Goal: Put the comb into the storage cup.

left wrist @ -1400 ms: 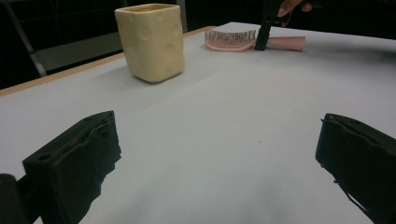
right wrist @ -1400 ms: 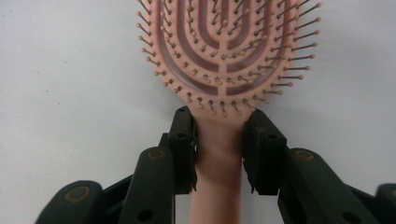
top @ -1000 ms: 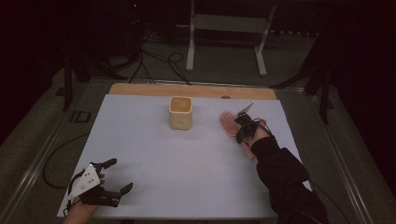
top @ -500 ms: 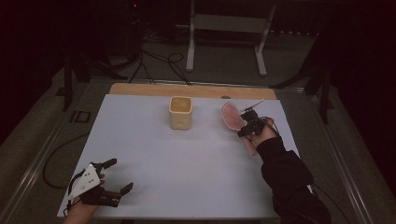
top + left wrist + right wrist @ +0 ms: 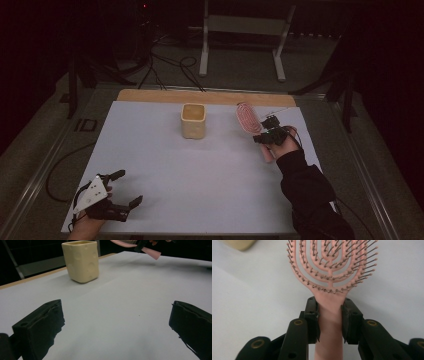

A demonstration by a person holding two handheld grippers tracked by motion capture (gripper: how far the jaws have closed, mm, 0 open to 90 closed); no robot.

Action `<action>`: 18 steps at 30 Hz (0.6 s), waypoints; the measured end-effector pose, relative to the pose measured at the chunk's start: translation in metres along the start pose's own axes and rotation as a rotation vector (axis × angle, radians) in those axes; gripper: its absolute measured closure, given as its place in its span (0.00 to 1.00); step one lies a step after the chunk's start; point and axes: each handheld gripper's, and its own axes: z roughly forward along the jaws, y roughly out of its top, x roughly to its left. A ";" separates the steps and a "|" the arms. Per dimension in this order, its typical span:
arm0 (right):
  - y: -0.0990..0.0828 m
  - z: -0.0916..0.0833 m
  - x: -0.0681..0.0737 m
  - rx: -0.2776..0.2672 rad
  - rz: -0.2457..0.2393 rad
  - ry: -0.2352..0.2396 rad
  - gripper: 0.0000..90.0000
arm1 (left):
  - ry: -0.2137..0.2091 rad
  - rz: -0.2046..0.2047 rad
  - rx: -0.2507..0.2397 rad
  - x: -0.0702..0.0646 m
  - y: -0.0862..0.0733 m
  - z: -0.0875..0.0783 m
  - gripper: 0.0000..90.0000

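At the right of centre in the high view, the right gripper (image 5: 270, 131) is holding a pink brush (image 5: 248, 118) by its handle, above the white table (image 5: 210, 175). Its jaws are pressing on the handle from both sides, just below the point where the handle is widening into the head. From the right gripper view the brush (image 5: 332, 277) is running straight up the frame away from the gripper (image 5: 329, 318), its long axis in line with the jaws, its head reaching past the top edge and its bristles facing the camera. Seen from above, the handle end is sticking out toward the lower right under the hand, while the head is pointing toward the upper left of the frame, toward a cream cup (image 5: 193, 120). The cup is standing upright near the table's far edge, left of the brush head and apart from it.

Low at the left of the high view, the left gripper (image 5: 117, 196) is sitting near the table's front edge, its jaws spread wide with nothing between them. Its own view is showing bare table between the two jaws, the cup (image 5: 80, 260) at upper left, and the brush (image 5: 140, 246) with its handle tip slanting down to the right at the top edge.
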 end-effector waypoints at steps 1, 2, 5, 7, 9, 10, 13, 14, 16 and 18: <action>0.000 -0.002 0.001 -0.009 -0.004 0.008 0.78 | -0.001 0.000 0.000 0.000 0.000 0.000 0.00; 0.000 -0.003 0.001 -0.023 -0.004 0.014 0.78 | -0.001 -0.003 -0.001 0.000 0.000 0.000 0.00; 0.000 -0.008 0.001 -0.062 -0.007 0.034 0.78 | 0.000 -0.004 0.000 0.000 0.000 0.000 0.00; 0.001 -0.010 0.003 -0.082 -0.012 0.033 0.78 | -0.001 -0.001 -0.001 0.000 0.000 0.000 0.00; 0.002 -0.013 0.004 -0.103 -0.020 0.032 0.78 | 0.000 -0.009 -0.002 0.000 0.000 0.000 0.00; 0.003 -0.015 0.005 -0.114 -0.025 0.035 0.78 | 0.000 -0.007 -0.001 0.000 0.000 0.000 0.00; 0.004 -0.019 0.008 -0.140 -0.039 0.035 0.78 | -0.001 -0.006 -0.002 0.001 0.000 0.000 0.00; 0.005 -0.021 0.009 -0.148 -0.045 0.039 0.78 | -0.001 -0.008 -0.001 0.001 0.000 0.000 0.00; 0.007 -0.023 0.010 -0.161 -0.047 0.042 0.78 | -0.001 -0.007 -0.001 0.000 0.000 0.000 0.00; 0.008 -0.026 0.012 -0.176 -0.052 0.048 0.78 | -0.001 -0.005 -0.002 0.000 0.000 0.000 0.00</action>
